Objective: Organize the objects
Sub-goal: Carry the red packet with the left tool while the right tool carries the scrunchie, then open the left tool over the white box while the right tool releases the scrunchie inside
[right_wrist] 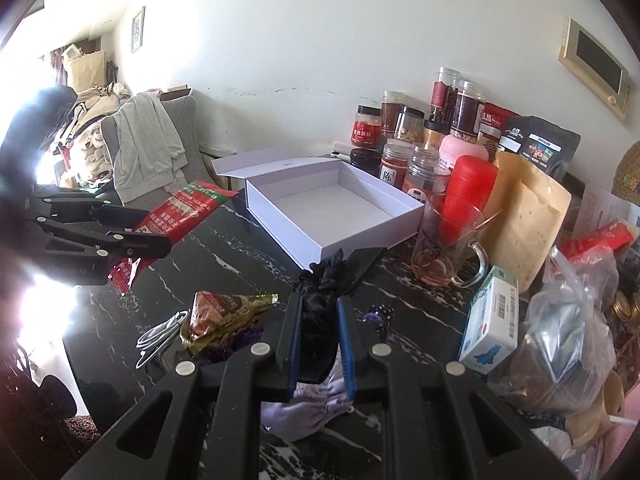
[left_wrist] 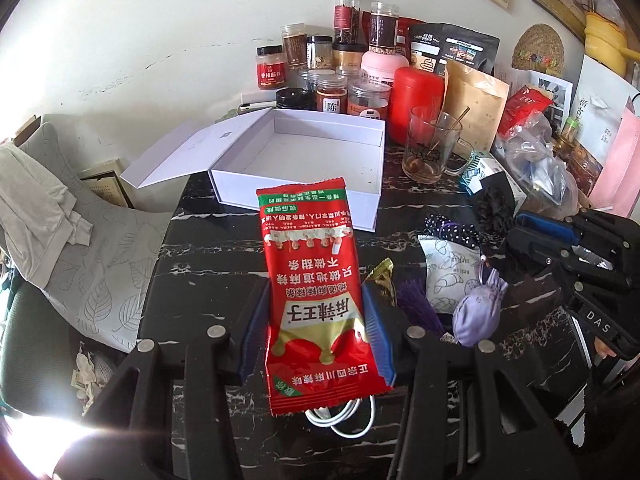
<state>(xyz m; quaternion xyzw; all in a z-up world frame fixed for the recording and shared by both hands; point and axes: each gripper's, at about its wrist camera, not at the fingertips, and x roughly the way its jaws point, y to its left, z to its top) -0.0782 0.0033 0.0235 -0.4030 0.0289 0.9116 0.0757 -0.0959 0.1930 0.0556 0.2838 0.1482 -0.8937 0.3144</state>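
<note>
My left gripper point(left_wrist: 316, 320) is shut on a red snack packet point(left_wrist: 312, 280) and holds it upright above the black marble table point(left_wrist: 208, 248), just in front of the open, empty white box point(left_wrist: 316, 152). It shows at the left of the right wrist view too, with the packet point(right_wrist: 176, 212). My right gripper point(right_wrist: 318, 320) is shut on a black scrunchie point(right_wrist: 320, 308), near the box's point(right_wrist: 332, 204) front corner. On the table lie a purple pouch point(left_wrist: 478, 312), a gold-wrapped snack point(right_wrist: 224, 316), a white cable point(right_wrist: 158, 338) and a croissant-print packet point(left_wrist: 448, 268).
Several spice jars point(left_wrist: 332, 76), a red canister point(left_wrist: 416, 104), a glass mug point(left_wrist: 432, 148), a brown pouch point(left_wrist: 476, 108) and bags crowd the table's back and right. A small blue-and-white carton point(right_wrist: 492, 320) lies by the mug. A chair with cloth point(left_wrist: 48, 208) stands left.
</note>
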